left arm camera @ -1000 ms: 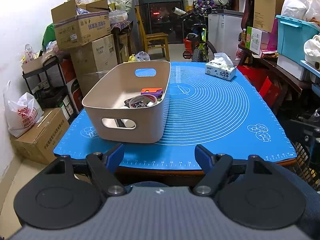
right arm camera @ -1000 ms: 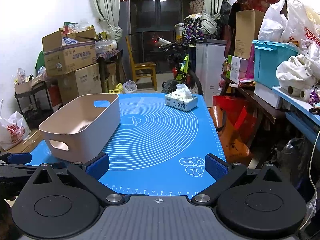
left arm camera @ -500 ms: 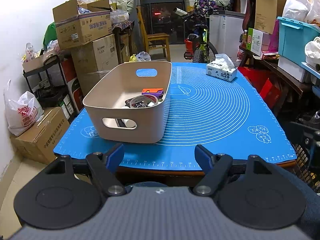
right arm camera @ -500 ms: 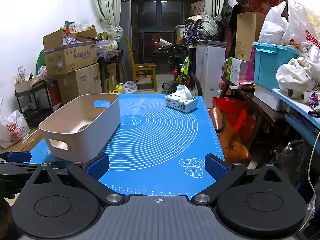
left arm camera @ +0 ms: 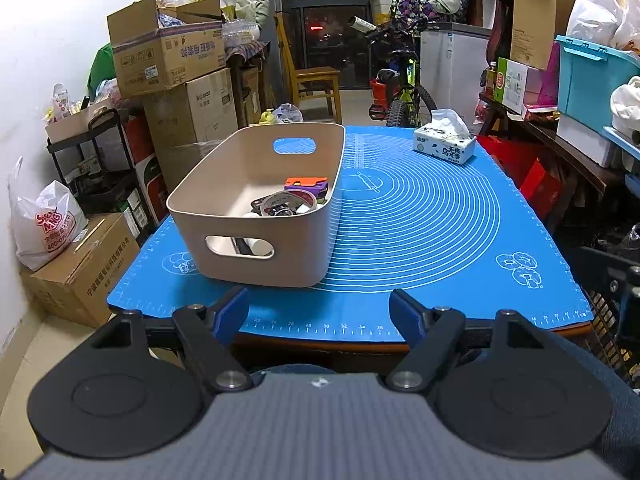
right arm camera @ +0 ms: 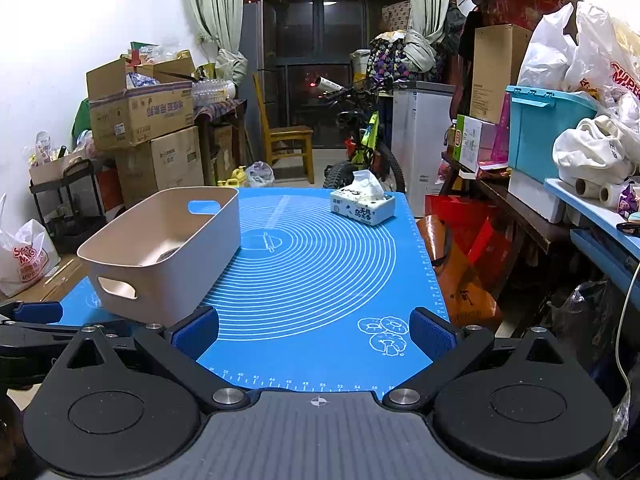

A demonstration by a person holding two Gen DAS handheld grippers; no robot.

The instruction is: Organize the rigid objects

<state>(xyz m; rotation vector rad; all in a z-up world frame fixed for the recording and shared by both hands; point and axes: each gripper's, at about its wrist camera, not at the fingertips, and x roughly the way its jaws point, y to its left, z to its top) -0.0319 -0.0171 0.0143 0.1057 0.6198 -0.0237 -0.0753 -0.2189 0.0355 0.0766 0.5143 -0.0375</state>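
Observation:
A beige plastic bin (left arm camera: 256, 208) with handle cut-outs stands on the left part of the blue mat (left arm camera: 420, 220). Inside it lie a tape roll (left arm camera: 288, 202), an orange and purple item (left arm camera: 306, 185) and other small things. The bin also shows in the right wrist view (right arm camera: 168, 248). My left gripper (left arm camera: 320, 314) is open and empty, held back at the table's near edge, in front of the bin. My right gripper (right arm camera: 314, 332) is open and empty, over the mat's near edge, right of the bin.
A tissue box (left arm camera: 444, 146) sits at the mat's far right corner, also in the right wrist view (right arm camera: 362, 204). Cardboard boxes (left arm camera: 168, 56) stack on the left, a bicycle (left arm camera: 400, 92) behind, shelves and a teal crate (left arm camera: 592, 80) to the right.
Both views have shifted only slightly. The bin and the tissue box have not moved, and both grippers stay open.

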